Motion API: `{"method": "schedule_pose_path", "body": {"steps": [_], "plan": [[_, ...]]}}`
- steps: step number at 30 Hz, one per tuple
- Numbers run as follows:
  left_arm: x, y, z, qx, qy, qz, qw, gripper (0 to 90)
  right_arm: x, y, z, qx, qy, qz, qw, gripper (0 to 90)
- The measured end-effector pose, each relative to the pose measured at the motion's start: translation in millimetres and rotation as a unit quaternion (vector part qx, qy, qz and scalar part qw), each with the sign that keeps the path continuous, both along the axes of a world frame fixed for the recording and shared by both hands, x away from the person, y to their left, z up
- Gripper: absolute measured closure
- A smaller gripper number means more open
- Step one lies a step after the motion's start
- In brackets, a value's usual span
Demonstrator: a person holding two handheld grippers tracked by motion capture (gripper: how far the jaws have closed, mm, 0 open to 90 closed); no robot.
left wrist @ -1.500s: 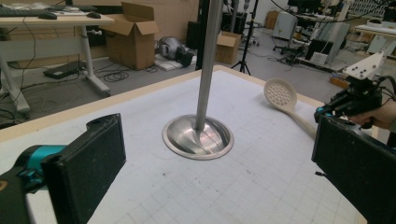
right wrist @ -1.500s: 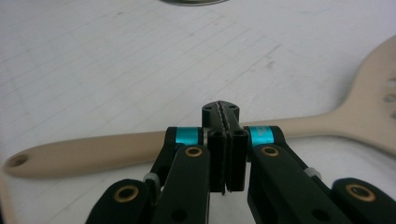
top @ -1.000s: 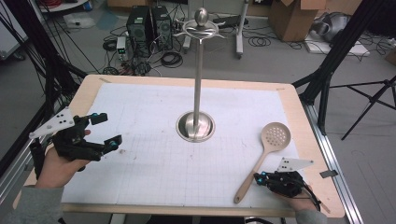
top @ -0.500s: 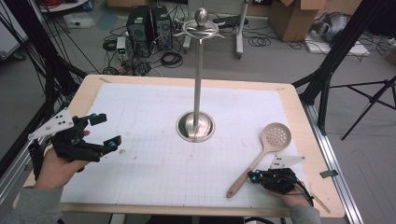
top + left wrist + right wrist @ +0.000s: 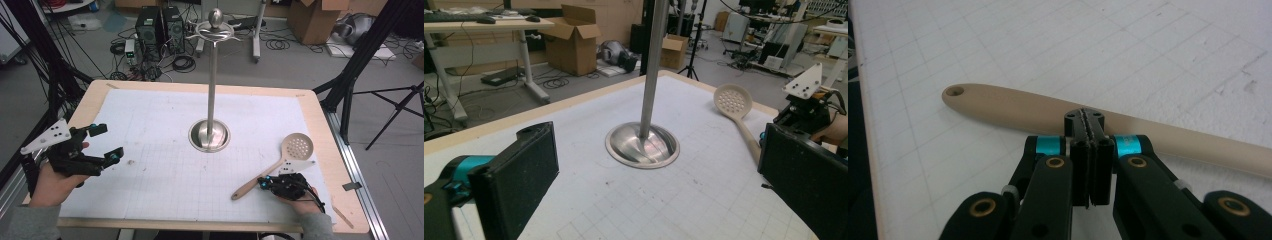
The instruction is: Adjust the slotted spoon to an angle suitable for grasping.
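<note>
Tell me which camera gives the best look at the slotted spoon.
The high view: the whole slotted spoon lies flat on the table mat, from perforated bowl to handle end, beside the right tool. The left gripper view shows its bowl and part of the handle from farther off. The right gripper view shows the handle with its hanging hole, close up.

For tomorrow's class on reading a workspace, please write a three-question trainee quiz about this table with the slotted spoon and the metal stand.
1. True or false: the right gripper has its jaws shut flat together against the handle of the slotted spoon.
2. The left gripper has its jaws: A) open, B) shut on the spoon, C) shut on the stand.
3. What stands upright at the middle of the table?

Key: 1 true. 2 A. 3 The metal stand.
</note>
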State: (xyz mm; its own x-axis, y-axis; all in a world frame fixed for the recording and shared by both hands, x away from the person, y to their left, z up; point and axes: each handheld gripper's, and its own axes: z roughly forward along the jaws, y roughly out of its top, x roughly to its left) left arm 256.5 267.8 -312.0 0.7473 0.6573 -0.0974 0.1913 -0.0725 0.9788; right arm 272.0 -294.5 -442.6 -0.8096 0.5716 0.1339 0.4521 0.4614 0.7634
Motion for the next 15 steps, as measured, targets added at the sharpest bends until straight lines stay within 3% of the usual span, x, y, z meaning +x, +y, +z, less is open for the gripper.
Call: {"method": "schedule_pose_path", "body": {"steps": [15], "plan": [[-8.5,11.1,-0.4,0.003,-0.001,0.014,0.9999,3.2,15.8,15.9,-0.7,0.0,-0.004,-0.015,0.9999,90.0]]}}
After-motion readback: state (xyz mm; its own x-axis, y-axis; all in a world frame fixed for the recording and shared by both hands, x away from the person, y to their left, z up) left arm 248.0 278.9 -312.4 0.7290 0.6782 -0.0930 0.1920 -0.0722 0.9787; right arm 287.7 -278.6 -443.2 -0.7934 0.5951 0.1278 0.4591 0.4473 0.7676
